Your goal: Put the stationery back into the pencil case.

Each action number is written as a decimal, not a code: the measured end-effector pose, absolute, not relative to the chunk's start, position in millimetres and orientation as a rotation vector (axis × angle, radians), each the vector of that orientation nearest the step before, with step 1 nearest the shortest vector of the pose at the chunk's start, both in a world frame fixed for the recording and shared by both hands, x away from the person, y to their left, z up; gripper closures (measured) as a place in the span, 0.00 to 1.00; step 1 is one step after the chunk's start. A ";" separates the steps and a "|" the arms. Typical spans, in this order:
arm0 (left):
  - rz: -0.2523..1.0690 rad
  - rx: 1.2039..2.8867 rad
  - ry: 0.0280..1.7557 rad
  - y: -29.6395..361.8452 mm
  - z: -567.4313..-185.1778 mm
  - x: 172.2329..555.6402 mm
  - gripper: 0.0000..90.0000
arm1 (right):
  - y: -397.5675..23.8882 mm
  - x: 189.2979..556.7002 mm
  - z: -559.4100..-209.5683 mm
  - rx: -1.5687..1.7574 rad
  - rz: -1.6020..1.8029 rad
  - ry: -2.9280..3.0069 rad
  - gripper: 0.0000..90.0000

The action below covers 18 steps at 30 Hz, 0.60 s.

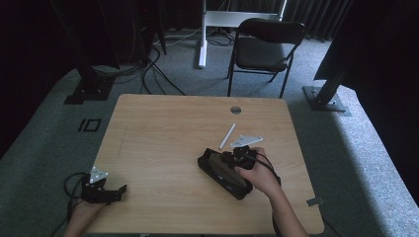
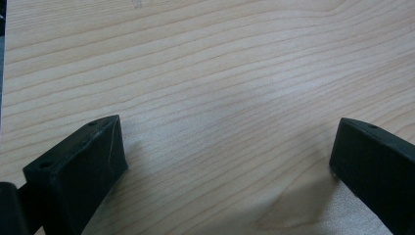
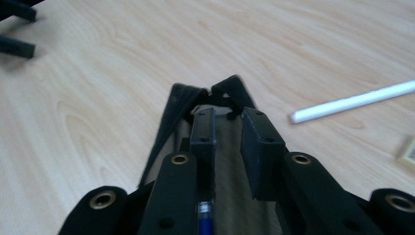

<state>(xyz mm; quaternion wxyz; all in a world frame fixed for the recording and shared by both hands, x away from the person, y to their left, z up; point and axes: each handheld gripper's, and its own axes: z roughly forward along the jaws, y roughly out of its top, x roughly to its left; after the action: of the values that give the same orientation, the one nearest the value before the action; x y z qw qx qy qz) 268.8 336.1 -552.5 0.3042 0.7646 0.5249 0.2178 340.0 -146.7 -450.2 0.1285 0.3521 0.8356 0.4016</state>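
The right gripper (image 3: 227,134), jaws nearly closed inside the open black pencil case (image 1: 222,170), could drag it toward the white pen (image 1: 227,136) at 12 o'clock if snagged on the lining; the left gripper (image 2: 225,161) rests wide open.

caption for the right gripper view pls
Right gripper pinching the black pouch above the wooden table, white stick alongside.

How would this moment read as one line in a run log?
right tongs: shut inside open black pencil case | left tongs: open, holding nothing | white pen: on table

black pencil case (image 1: 225,170), white stick (image 1: 227,136) (pale wood-grain table (image 1: 158,128))
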 end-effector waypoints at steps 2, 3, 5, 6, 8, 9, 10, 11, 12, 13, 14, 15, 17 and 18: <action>0.577 2.025 1.391 336.1 -552.5 268.8 0.00 | -148.7 341.2 -450.4 1.033 1.176 2.427 0.85; 0.577 2.024 1.391 336.0 -552.5 268.8 0.00 | -149.5 341.9 -450.7 1.036 1.184 2.412 0.85; 0.577 2.025 1.390 336.1 -552.5 268.8 0.00 | -151.5 343.5 -451.4 1.041 1.176 2.393 0.84; 0.577 2.025 1.390 336.1 -552.5 268.8 0.00 | -153.1 344.8 -451.9 1.063 1.193 2.373 0.84; 0.577 2.025 1.390 336.1 -552.5 268.8 0.00 | -154.9 346.3 -452.4 1.073 1.167 2.361 0.83; 0.577 2.025 1.390 336.1 -552.5 268.9 0.00 | -155.8 347.0 -452.5 1.087 1.172 2.348 0.83; 0.577 2.025 1.391 336.0 -552.5 268.8 0.00 | -156.9 348.0 -452.7 1.095 1.175 2.340 0.83; 0.577 2.025 1.390 336.1 -552.5 268.8 0.00 | -157.7 348.7 -452.7 1.103 1.174 2.334 0.82; 0.577 2.025 1.391 336.1 -552.5 268.8 0.00 | -159.3 350.1 -452.8 1.121 1.176 2.317 0.82; 0.577 2.025 1.390 336.1 -552.5 268.8 0.00 | -160.5 351.2 -453.0 1.126 1.178 2.307 0.82; 0.577 2.025 1.391 336.1 -552.5 268.8 0.00 | -161.9 352.5 -453.2 1.133 1.180 2.295 0.81; 0.577 2.025 1.391 336.1 -552.5 268.8 0.00 | -162.9 353.3 -453.5 1.144 1.182 2.282 0.81; 0.577 2.025 1.390 336.1 -552.5 268.8 0.00 | -166.6 356.5 -455.3 1.169 1.180 2.261 0.80; 0.577 2.025 1.390 336.1 -552.5 268.8 0.00 | -167.8 357.4 -456.2 1.176 1.179 2.254 0.80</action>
<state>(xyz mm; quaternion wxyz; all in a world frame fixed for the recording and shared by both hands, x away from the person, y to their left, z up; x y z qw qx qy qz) 268.8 336.1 -552.5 0.3042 0.7645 0.5249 0.2178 357.4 -167.8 -456.2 0.1686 0.4135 0.7928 0.4148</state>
